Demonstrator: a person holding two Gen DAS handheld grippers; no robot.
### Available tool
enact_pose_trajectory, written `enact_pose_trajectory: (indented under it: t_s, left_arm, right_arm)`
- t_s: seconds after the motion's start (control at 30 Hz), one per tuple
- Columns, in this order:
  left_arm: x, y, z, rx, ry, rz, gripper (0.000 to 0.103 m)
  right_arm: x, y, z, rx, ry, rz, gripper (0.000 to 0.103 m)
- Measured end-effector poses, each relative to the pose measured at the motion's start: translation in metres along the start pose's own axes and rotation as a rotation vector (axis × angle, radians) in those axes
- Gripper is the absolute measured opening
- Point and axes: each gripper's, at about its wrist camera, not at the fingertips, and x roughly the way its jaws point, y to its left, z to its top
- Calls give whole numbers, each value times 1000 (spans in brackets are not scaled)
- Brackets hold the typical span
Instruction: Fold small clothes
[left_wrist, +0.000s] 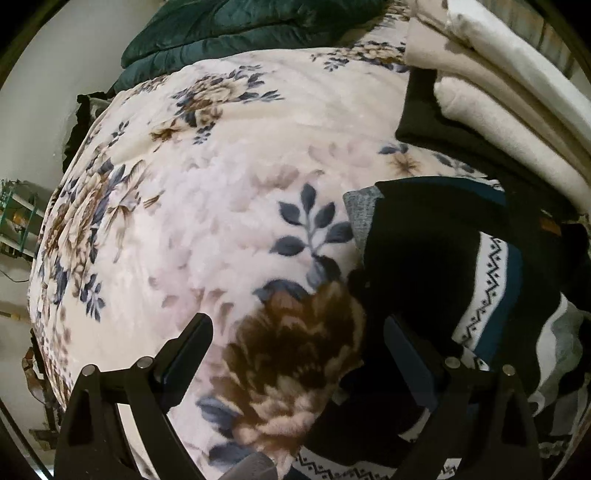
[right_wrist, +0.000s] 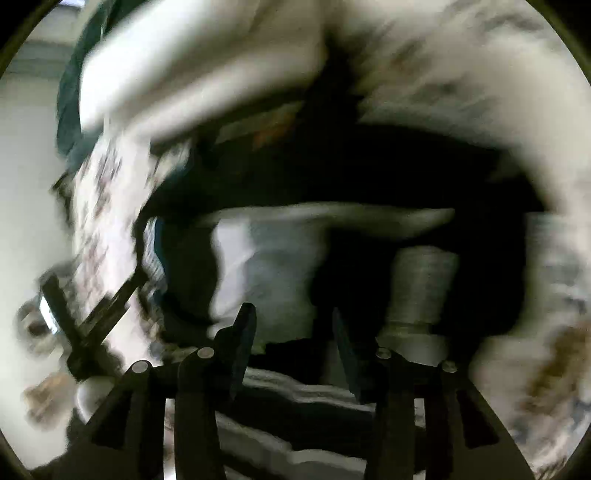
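Observation:
A dark knit garment (left_wrist: 480, 280) with a white zigzag band and a teal stripe lies heaped at the right of the floral blanket (left_wrist: 221, 184). A grey cloth corner (left_wrist: 360, 210) sticks out beside it. My left gripper (left_wrist: 299, 336) points down with its jaws wide open over the blanket's brown flower, and its right finger (left_wrist: 406, 350) is over the garment's edge. The right wrist view is badly blurred. In it my right gripper (right_wrist: 291, 325) hangs with its jaws apart over a dark clothes pile (right_wrist: 369, 177), a pale cloth (right_wrist: 266, 266) and a ribbed grey cuff (right_wrist: 421, 284). Nothing is clamped.
Folded cream blankets (left_wrist: 498, 110) are stacked at the back right on a black garment (left_wrist: 417, 122). A dark green quilt (left_wrist: 221, 29) lies at the far end of the bed. The bed's left edge drops to a pale floor (left_wrist: 22, 147). A blurred black frame (right_wrist: 81, 325) shows at the left.

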Motion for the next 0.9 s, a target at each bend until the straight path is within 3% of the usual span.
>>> enact_pose_trajectory:
  t_s: [0.1,0.2,0.27,0.33,0.4,0.5,0.57,0.63,0.7,0.73,0.77,0.9]
  left_arm:
    - [-9,11,-1,-22,0,1,95]
    - [-28,27,-10,-91,-6,-63,94]
    - [-37,35,-18,-155,23,-142,94]
    - [-37,39,-27,-231,74,-245,94]
    - [-27,37,-35,-307,138,-367,93]
    - [-7,26,-42,-387,189,-475,73]
    - [7,15,-40,-420,207,-525,31]
    - [16,7,-36,-428,218,-520,11]
    - [15,6,-32,-443,189,-515,6]
    - [11,7,-30,-442,171,-512,5]
    - [8,9,-28,-436,156,-510,5]
    - [-18,19,-29,-413,101,-513,4]
  right_arm:
    - [18,-15,34,39,-56,-162,45]
    - [-38,-40,32,174,-189,-89,45]
    - [-85,-55,10,206,-277,-105,49]
    - [-113,-78,-20,285,-299,-101,56]
    - [-115,-98,-42,345,-255,-71,56]
    - [-90,-125,-68,444,-175,18,56]
    - [-61,-138,-73,504,-166,52,56]
    - [-40,-150,-74,560,-192,115,56]
    - [-26,-152,-72,592,-235,154,50]
    - [-22,-150,-72,592,-261,149,31]
    - [-24,-146,-70,582,-290,109,2]
    - [-51,-136,-80,574,-365,84,3]
